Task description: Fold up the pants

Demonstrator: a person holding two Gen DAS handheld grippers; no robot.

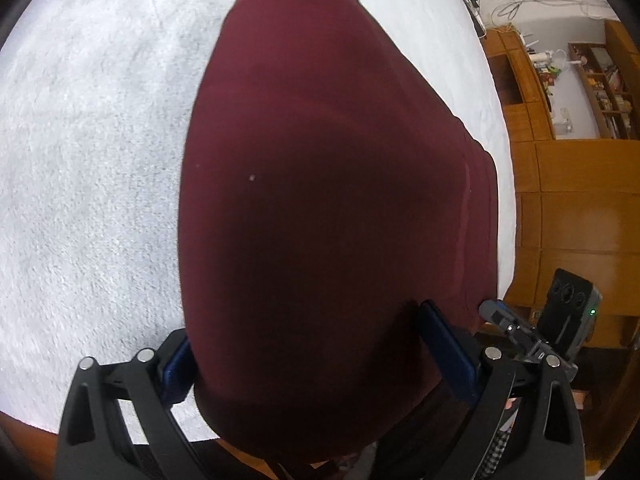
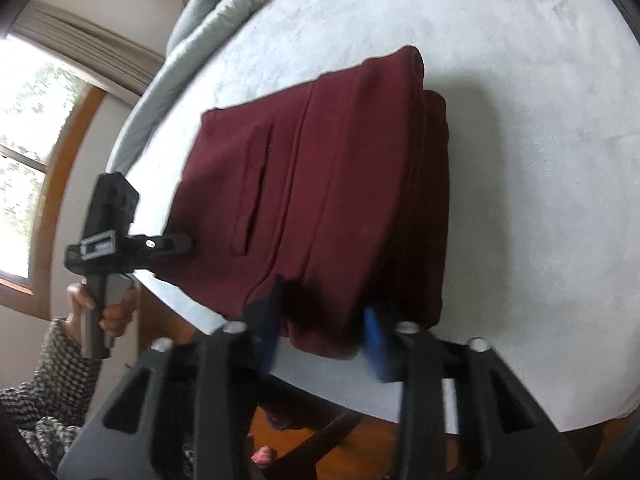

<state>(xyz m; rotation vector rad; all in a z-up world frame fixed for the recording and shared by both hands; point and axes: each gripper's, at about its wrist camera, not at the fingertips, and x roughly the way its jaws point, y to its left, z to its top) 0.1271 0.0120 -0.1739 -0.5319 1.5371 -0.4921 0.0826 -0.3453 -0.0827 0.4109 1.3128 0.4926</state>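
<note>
Folded maroon pants point(image 1: 320, 180) lie on the white bed cover point(image 1: 80, 160), their near end over the bed's edge. In the left wrist view my left gripper point(image 1: 312, 360) straddles that end with its jaws wide, blue pads on either side of the cloth; it looks open. The right wrist view shows the pants point(image 2: 320, 180) as a thick stack with a slit pocket facing up. My right gripper point(image 2: 322, 330) is shut on the bunched near edge. The left gripper point(image 2: 180, 243) touches the stack's left side, held by a hand point(image 2: 112, 312).
A pale quilt point(image 2: 224, 12) is heaped at the far end of the bed point(image 2: 540, 160). A window point(image 2: 24, 140) is on the left. Wooden cabinets and shelves point(image 1: 568, 200) stand beyond the bed's right side. Wooden floor shows below the bed's edge.
</note>
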